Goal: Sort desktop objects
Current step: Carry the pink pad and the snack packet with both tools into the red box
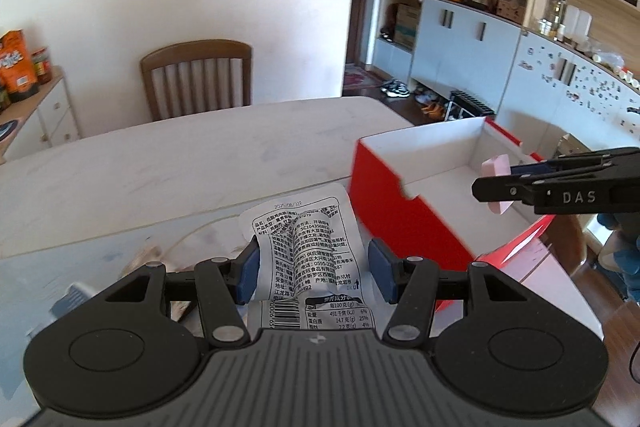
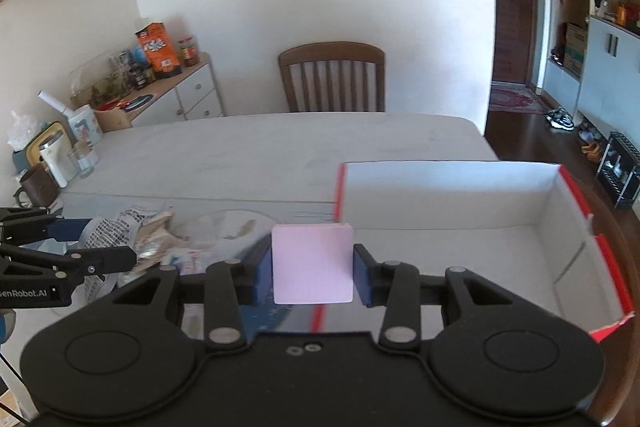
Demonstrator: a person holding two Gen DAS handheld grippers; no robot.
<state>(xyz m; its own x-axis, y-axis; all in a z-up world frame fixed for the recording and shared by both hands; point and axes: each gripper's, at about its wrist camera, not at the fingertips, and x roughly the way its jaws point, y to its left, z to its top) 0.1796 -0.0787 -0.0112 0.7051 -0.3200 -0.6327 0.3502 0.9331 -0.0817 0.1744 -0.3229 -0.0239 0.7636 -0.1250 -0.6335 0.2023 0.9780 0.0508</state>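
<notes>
Packet (image 1: 310,251) of white foil with black print sits between the blue pads of the left gripper (image 1: 314,269); the left pad presses into its crumpled edge, while the right pad appears to stand just clear of it, so whether the packet is truly clamped I cannot tell. From the right wrist view the left gripper (image 2: 100,247) is seen side-on at the near left of the bench (image 2: 240,155), with the packet (image 2: 124,223) caught among its fingers above a heap of clear wrappers (image 2: 208,239).

The right gripper (image 2: 313,269) is clamped on a pink block (image 2: 312,263), both pads flat against its sides. In the left wrist view the right gripper (image 1: 496,183) reaches in from the right, holding the block (image 1: 498,171) over the open box (image 1: 400,203), above the box's white floor and not touching it.

The box (image 2: 568,251), red outside and white inside, rests at the near right corner of the bench (image 1: 200,163), its red left wall just beside the packet and between that packet and the box floor.

A wooden chair (image 1: 196,83) stands at the far edge of the bench. A sideboard (image 2: 188,95) with an orange bag and jars runs along the left wall, and a kettle (image 2: 56,159), glass and mug crowd the bench's left edge. Cabinets (image 1: 472,39) and shelves fill the right side of the room.
</notes>
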